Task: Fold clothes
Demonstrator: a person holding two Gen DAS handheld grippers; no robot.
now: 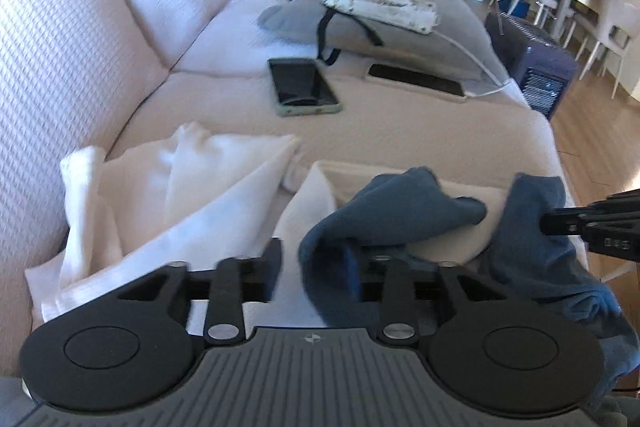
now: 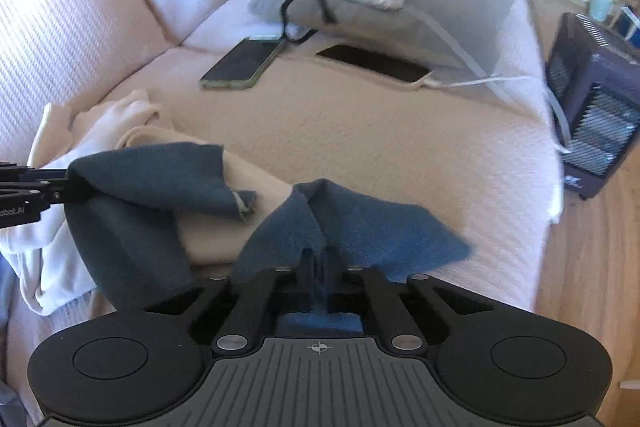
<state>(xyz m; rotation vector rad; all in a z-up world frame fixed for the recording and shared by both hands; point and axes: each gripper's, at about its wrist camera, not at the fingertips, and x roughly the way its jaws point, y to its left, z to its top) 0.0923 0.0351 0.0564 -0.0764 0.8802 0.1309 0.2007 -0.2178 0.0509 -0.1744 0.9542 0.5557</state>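
The right hand-held gripper [image 2: 319, 261] is clenched on a fold of the blue cloth [image 2: 360, 227], its two fingers pinched tight with the fabric bunched between them, while the left hand-held gripper [image 1: 316, 263] has its fingers spread wide in its own view with the cloth draped over the right one; the right wrist view shows its tips [image 2: 76, 187] buried in another corner of the cloth, so I judge it is gripping there, though the pinch itself is hidden. Holding two separated corners this way looks meant to lift and spread the cloth so it can be laid flat and doubled over. The cloth is soft, matte and limp, sagging between the two grips near the front edge of the sofa [image 2: 360, 131], and part of it rests over a neatly folded cream towel [image 2: 224, 239] with thick rounded edges. Beside that, toward the backrest, lies a crumpled white garment [image 1: 168, 187], thin and creased. Farther along the quilted, finely textured seat lie two dark, glossy phones [image 1: 304, 87] [image 1: 416, 79], near a grey pillow [image 1: 420, 31] carrying a worn white power strip [image 1: 380, 7] and its cables.
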